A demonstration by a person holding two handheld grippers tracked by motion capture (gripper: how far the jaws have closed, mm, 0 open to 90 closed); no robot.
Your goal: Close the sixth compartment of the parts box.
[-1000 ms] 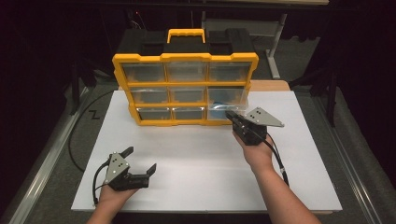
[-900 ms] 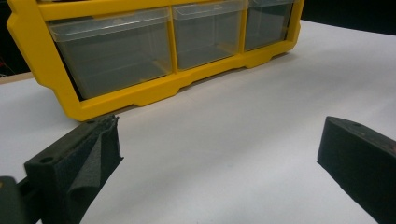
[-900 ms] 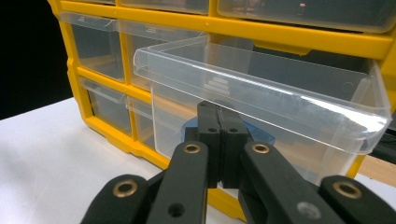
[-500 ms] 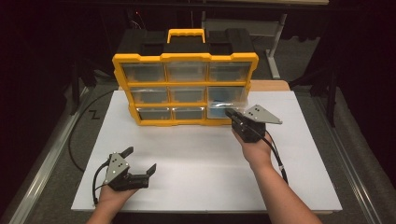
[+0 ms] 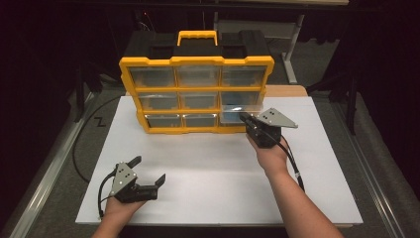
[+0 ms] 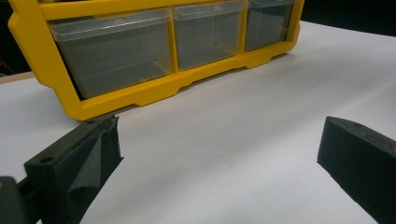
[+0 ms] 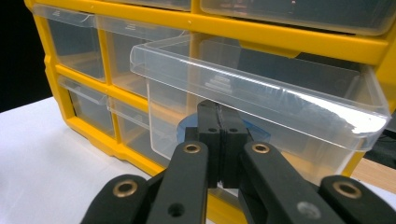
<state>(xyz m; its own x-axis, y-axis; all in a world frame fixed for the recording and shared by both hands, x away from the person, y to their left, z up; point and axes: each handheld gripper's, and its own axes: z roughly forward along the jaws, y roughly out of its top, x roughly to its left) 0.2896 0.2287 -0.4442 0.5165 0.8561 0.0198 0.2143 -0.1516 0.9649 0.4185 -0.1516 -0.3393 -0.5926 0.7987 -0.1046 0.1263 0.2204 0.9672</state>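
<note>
A yellow organizer (image 5: 195,62) with clear drawers and a black back stands upright at the far side of the white board (image 5: 208,168). Its right drawer in the middle row (image 5: 242,106) is pulled partway out. My right gripper (image 5: 243,116) is shut, with its tips against the front wall of that drawer (image 7: 261,88), just under the lip. In the right gripper view its pads (image 7: 218,112) meet with nothing visible between them, and something blue (image 7: 187,128) shows through the clear plastic behind them. My left gripper (image 5: 148,168) rests open near the board's front left, its jaws (image 6: 219,140) wide apart over bare board.
The organizer's bottom row of drawers (image 6: 112,51) is closed and looks empty. A black cable (image 5: 81,148) loops on the floor to the left of the board. Dark floor and table legs surround the board, and a wooden edge (image 5: 287,91) shows behind the organizer at the right.
The right gripper has edged a little up and towards the organizer's right drawer. The left gripper has stayed where it was.
</note>
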